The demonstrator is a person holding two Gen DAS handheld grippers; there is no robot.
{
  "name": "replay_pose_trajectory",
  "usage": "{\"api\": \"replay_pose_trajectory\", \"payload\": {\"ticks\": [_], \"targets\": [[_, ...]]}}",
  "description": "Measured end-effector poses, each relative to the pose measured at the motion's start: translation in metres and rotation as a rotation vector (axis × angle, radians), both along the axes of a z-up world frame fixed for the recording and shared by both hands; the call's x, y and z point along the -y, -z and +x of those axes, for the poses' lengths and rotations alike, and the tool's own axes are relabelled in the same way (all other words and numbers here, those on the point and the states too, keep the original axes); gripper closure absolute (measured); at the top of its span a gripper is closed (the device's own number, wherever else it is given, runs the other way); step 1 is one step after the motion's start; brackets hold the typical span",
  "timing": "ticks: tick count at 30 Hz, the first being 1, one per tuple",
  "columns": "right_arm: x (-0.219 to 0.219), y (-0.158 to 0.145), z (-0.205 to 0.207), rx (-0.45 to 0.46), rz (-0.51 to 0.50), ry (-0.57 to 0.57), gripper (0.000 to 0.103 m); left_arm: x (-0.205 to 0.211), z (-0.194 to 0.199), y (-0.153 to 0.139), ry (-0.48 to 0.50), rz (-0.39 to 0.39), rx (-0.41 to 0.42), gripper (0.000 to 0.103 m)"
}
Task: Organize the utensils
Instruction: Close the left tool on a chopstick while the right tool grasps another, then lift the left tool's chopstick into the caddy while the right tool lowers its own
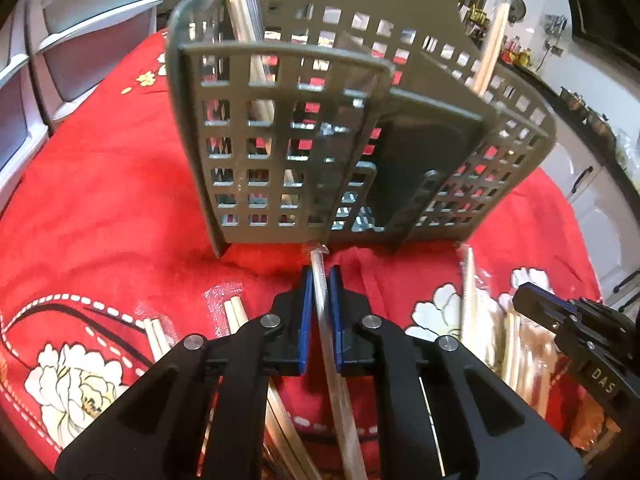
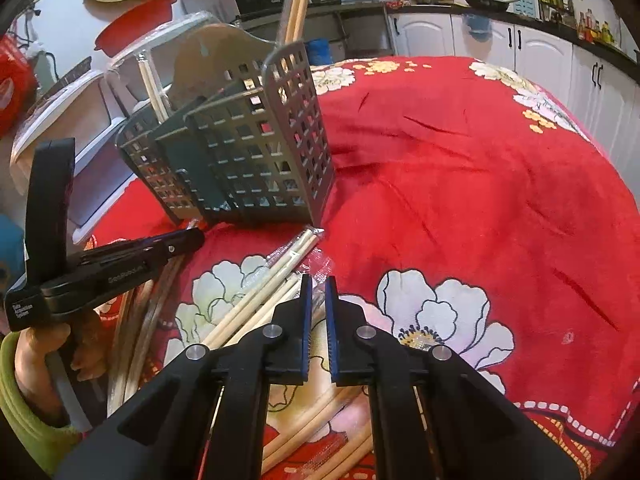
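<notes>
A grey lattice utensil holder [image 1: 304, 152] stands on the red flowered cloth, with wrapped chopsticks [image 1: 490, 48] upright in its compartments. My left gripper [image 1: 320, 276] is shut on a plastic-wrapped chopstick pair [image 1: 326, 320], its tip just short of the holder's base. Several wrapped chopstick pairs [image 2: 272, 280] lie on the cloth in front of the holder [image 2: 256, 148]. My right gripper [image 2: 318, 284] hovers over them, jaws nearly closed with a narrow gap and nothing clearly held. The left gripper also shows in the right wrist view [image 2: 192, 238].
More chopstick pairs lie at the left [image 1: 236, 312] and right [image 1: 470, 300] of the left gripper. White plastic drawers [image 1: 68, 40] stand left of the table. Kitchen cabinets [image 2: 540, 52] run behind. The cloth [image 2: 480, 184] stretches right of the holder.
</notes>
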State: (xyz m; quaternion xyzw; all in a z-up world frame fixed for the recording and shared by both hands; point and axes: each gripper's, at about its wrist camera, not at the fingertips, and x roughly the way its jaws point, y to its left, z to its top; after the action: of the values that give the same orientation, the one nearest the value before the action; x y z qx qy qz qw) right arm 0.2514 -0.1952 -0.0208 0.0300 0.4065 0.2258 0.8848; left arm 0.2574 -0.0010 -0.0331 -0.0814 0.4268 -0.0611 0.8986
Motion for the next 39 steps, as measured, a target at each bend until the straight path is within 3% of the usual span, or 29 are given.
{"api": "replay_pose_trajectory", "payload": {"ticks": [18,39], "targets": [[0.004,-0.07,-0.034,0.177,0.038,-0.024,0.098,-0.01,-0.056,-0.096,0.035,-0.104,0.245,0.102],[-0.008,-0.141,-0.058,0.36,0.056,-0.057,0.098,-0.04,-0.066,-0.165,-0.021,-0.133,0.423,0.102]]}}
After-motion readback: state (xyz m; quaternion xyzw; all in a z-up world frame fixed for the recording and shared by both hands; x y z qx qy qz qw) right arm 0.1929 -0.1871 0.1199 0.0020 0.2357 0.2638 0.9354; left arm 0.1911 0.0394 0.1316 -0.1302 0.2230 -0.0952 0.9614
